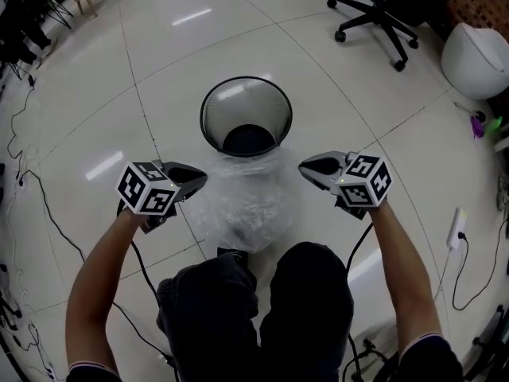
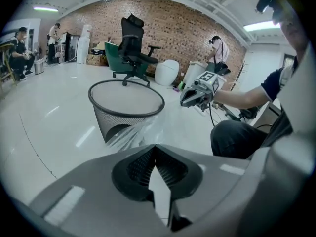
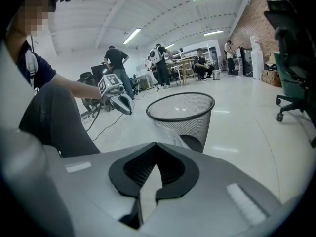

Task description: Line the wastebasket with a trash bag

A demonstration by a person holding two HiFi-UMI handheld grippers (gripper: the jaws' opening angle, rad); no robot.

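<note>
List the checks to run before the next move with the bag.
1. Basket upright, mouth unobstructed: ok.
2. Basket unlined and ready for the bag: ok; only its dark bottom shows inside.
3. Bag within reach: ok; it sits between the basket and the person's knees, between both grippers.
4. Left gripper jaws together: ok.
5. Right gripper jaws together: ok.
6. Bag edge pinched in either gripper: cannot tell; the film reaches toward both tips.

Mesh wastebasket (image 1: 281, 118); crinkly clear-plastic bag (image 1: 242, 201); glossy floor (image 1: 159, 62).
</note>
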